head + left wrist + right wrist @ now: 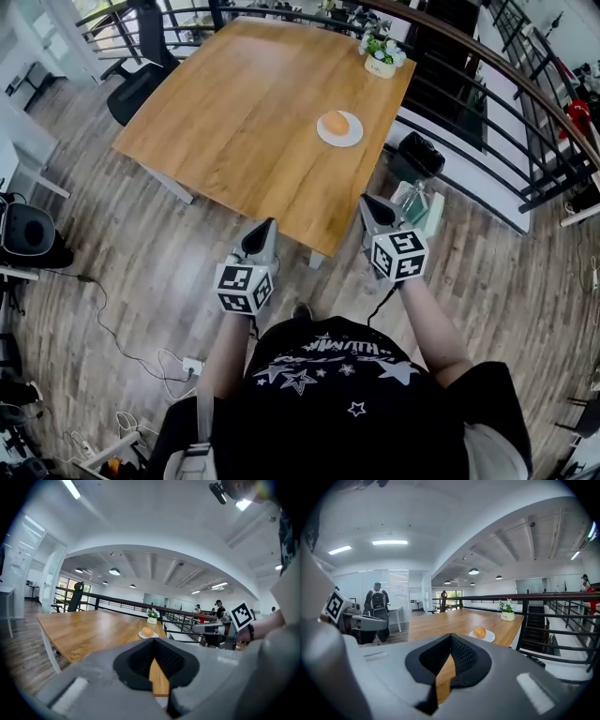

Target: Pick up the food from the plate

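Round orange-brown food (336, 123) lies in the middle of a small white plate (354, 135). It is untouched, so the pick-up is judged not yet begun: the approach, the grasp and the lift are all still to do.

The plate stands close to the right edge of the wooden bench (234, 122), nearer the far right corner than the near one. A flower pot (381, 56) occupies that far right corner, well apart from the plate. The rest of the bench top is bare.

Both claws are held short of the bench's near corner, over the wooden floor (141, 272) and well apart from the plate. The left claw (268, 223) has its jaws pressed together with nothing between them. The right claw (367, 200) is likewise pressed together and empty, and is the nearer to the plate.

A black railing (487, 75) curves past the right edge of the bench, and a dark bag (416, 156) sits on the floor just off that edge. Room on that side is therefore judged narrow. The route over the near corner and across the bare top looks open, with free space above the plate for a descent. A dark chair (139, 86) stands off the far left corner, and cables (112, 323) lie on the floor to the left.
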Motion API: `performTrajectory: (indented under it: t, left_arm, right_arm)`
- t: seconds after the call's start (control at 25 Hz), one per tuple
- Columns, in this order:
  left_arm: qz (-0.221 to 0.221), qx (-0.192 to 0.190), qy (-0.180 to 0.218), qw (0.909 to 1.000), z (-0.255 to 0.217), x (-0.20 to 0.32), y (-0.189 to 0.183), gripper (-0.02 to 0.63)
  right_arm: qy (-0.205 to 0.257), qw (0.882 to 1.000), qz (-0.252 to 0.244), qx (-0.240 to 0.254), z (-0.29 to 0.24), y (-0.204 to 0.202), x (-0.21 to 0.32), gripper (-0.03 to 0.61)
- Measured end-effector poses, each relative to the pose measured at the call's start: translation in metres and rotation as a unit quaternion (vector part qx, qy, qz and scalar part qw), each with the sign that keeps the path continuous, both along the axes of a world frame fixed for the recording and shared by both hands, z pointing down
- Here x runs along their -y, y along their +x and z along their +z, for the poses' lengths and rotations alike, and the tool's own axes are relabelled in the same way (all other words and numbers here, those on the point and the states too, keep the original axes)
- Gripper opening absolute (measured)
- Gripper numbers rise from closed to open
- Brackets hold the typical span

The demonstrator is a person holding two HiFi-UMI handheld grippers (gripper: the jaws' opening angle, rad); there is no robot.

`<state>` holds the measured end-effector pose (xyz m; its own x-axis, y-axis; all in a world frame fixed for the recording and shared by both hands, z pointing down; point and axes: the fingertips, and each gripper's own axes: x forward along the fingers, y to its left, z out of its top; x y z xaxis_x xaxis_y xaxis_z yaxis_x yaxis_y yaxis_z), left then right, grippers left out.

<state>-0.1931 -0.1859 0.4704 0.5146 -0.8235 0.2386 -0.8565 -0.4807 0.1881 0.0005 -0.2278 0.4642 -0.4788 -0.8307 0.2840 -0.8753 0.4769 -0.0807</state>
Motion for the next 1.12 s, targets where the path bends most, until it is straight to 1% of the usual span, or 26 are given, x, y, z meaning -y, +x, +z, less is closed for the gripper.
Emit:
performTrajectory:
  t: [0.2,0.36,0.48,0.64,0.76,0.96,1.12]
  left_arm:
    - [0.004,-0.001,0.001,1.0,-0.002,0.033,-0.022,0.002]
    - [0.013,-0.001,-0.007,0.9999,0.004,0.053,-0.028,0.002]
    - [0.02,-0.003,-0.018,0.9996,0.012,0.061,-0.025,0.002]
    - [0.025,-0.004,-0.031,0.9992,0.022,0.075,-0.012,0.002]
    - [0.015,-0.001,-0.035,0.9993,0.027,0.09,-0.007,0.002]
    - [-0.018,0.003,-0.044,0.9989,0.029,0.12,-0.015,0.002]
    - [-0.022,0.014,-0.042,0.9988,0.023,0.147,-0.008,0.002]
  right_arm:
    - [-0.004,1.0,0.017,0.001,0.001,-0.011,0.033,0.002]
    - [-0.009,0.999,0.03,0.002,0.005,-0.016,0.047,0.002]
    - [-0.018,0.999,0.038,-0.002,0.013,-0.014,0.052,0.002]
    - [-0.024,0.998,0.059,0.002,0.019,0.005,0.076,0.002]
    - [-0.028,0.998,0.054,-0.001,0.029,0.013,0.103,0.002]
    - [-0.042,0.998,0.044,-0.01,0.042,0.015,0.151,0.003]
    - [-0.048,0.998,0.028,-0.012,0.046,0.018,0.188,0.026]
